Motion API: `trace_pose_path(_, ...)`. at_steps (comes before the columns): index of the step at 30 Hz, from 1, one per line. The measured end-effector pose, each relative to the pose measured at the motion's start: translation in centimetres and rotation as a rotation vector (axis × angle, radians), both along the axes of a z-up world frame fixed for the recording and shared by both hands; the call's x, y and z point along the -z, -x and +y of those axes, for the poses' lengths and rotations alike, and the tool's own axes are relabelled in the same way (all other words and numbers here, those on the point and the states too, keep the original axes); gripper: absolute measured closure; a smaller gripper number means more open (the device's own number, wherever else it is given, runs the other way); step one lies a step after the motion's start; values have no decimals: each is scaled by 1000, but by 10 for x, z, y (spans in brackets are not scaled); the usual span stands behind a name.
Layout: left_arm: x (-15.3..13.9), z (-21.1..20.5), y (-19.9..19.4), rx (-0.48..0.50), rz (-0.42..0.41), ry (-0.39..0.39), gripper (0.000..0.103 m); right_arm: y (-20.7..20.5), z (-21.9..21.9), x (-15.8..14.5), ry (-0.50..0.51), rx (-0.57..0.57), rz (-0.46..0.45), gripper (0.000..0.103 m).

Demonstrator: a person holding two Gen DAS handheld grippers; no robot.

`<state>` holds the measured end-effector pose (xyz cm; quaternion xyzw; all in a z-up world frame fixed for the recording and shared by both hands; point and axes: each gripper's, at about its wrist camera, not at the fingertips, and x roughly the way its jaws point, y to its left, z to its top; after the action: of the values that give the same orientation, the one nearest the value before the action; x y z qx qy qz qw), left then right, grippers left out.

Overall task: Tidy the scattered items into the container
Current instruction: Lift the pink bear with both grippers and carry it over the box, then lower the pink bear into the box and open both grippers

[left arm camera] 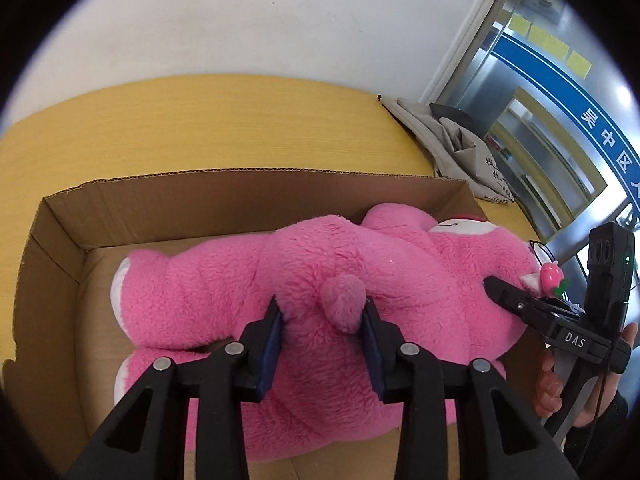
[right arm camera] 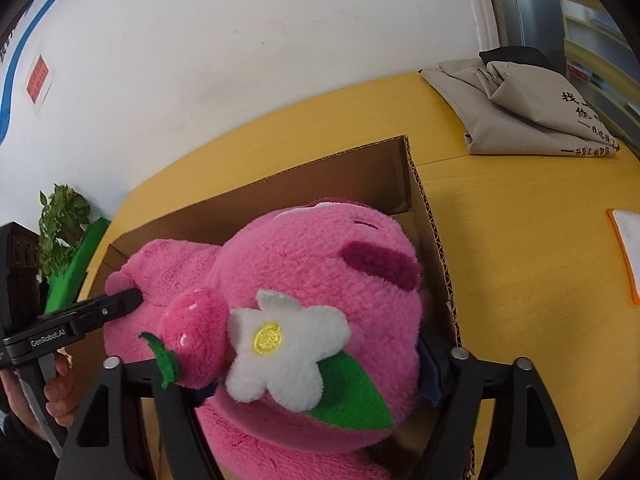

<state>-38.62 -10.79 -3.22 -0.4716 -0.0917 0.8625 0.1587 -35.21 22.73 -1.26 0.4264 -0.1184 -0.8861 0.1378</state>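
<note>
A big pink plush bear (left arm camera: 280,280) lies on its front inside an open cardboard box (left arm camera: 168,208) on a yellow table. My left gripper (left arm camera: 324,312) pinches the fur of its back beside the small pink tail (left arm camera: 344,300). My right gripper (right arm camera: 316,376) grips the bear's head (right arm camera: 320,272), its fingers on either side, just behind a plush strawberry (right arm camera: 196,336) and white flower (right arm camera: 284,340). The right gripper also shows in the left wrist view (left arm camera: 496,284) pressed into the head. The left gripper also shows in the right wrist view (right arm camera: 124,300).
A folded grey cloth bag (right arm camera: 524,108) lies on the table's far right corner. An orange-edged white pad (right arm camera: 628,248) sits at the right edge. A white wall runs behind the table (right arm camera: 520,240). A green plant (right arm camera: 60,220) stands to the left.
</note>
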Motion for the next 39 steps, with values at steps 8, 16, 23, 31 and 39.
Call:
trace_pose_path(8,-49,-53,-99,-88,78,62,53,-47,20,-25,56,-131,-68,2)
trace_pose_path(16,8,-93,-159,-170,-133,75,40,-137,2,-40,-10,-346,-15,0)
trace_pose_path(23,28,-87,-182,-142,-186,63,40,-145,7,-2,-20,-288,-153,1)
trace_pose_path(31,28,-78,-189,-145,-192,115,40,-163,-10,10,-143,-332,-192,1)
trace_pose_path(39,-9,-73,-197,-176,-97,133,40,-165,6,-3,-54,-279,-177,1)
